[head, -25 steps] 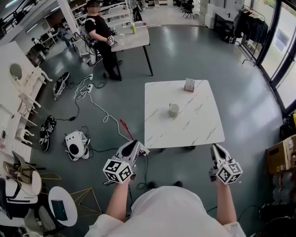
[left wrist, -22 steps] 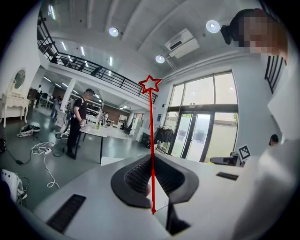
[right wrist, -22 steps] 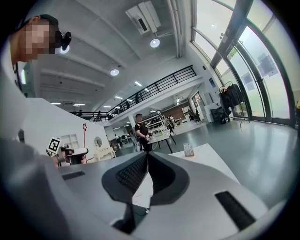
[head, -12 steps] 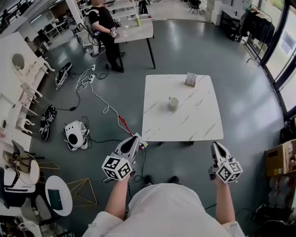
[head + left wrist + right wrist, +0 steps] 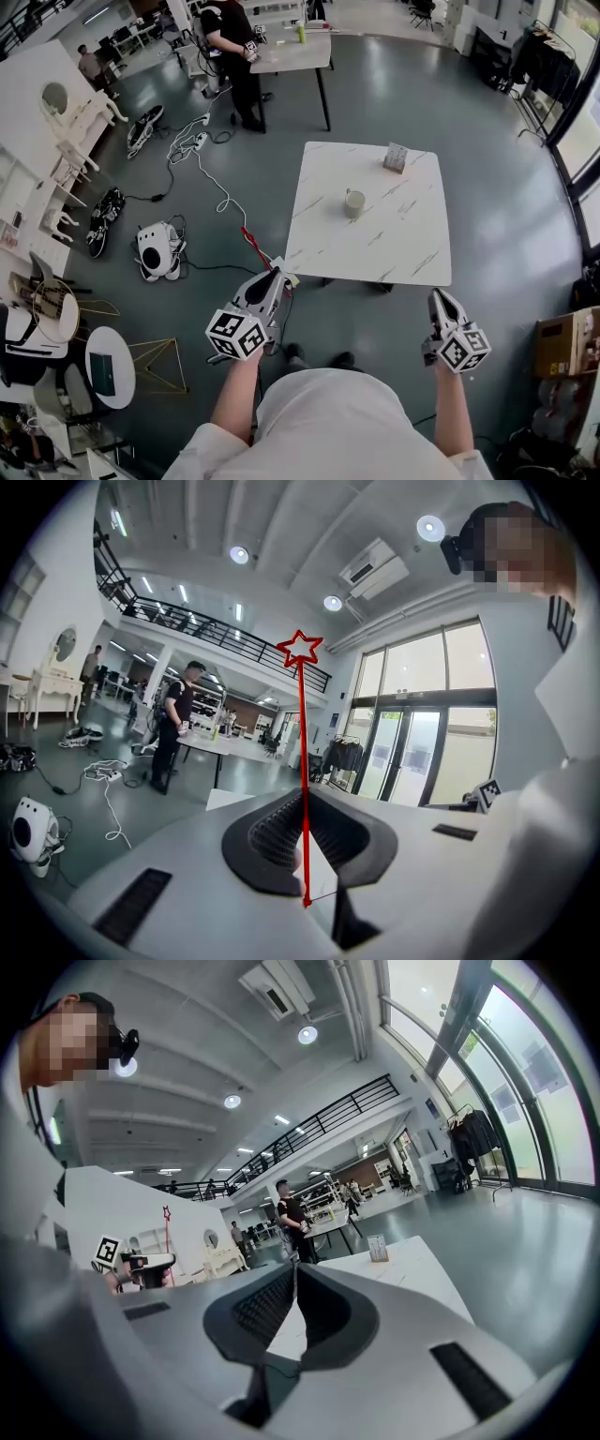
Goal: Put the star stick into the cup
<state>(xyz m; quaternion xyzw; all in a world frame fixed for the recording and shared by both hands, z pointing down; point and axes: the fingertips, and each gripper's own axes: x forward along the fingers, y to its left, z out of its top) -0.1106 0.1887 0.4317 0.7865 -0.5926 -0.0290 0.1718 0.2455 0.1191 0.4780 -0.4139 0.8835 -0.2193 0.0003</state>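
red star stick [image 5: 302, 714] stands clamped in the left tool [image 5: 304, 846].

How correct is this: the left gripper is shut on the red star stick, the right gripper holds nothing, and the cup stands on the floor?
One point is wrong: the head view shows the cup standing on the white table, not on the floor. The left gripper is shut on the red star stick, and the right gripper holds nothing.
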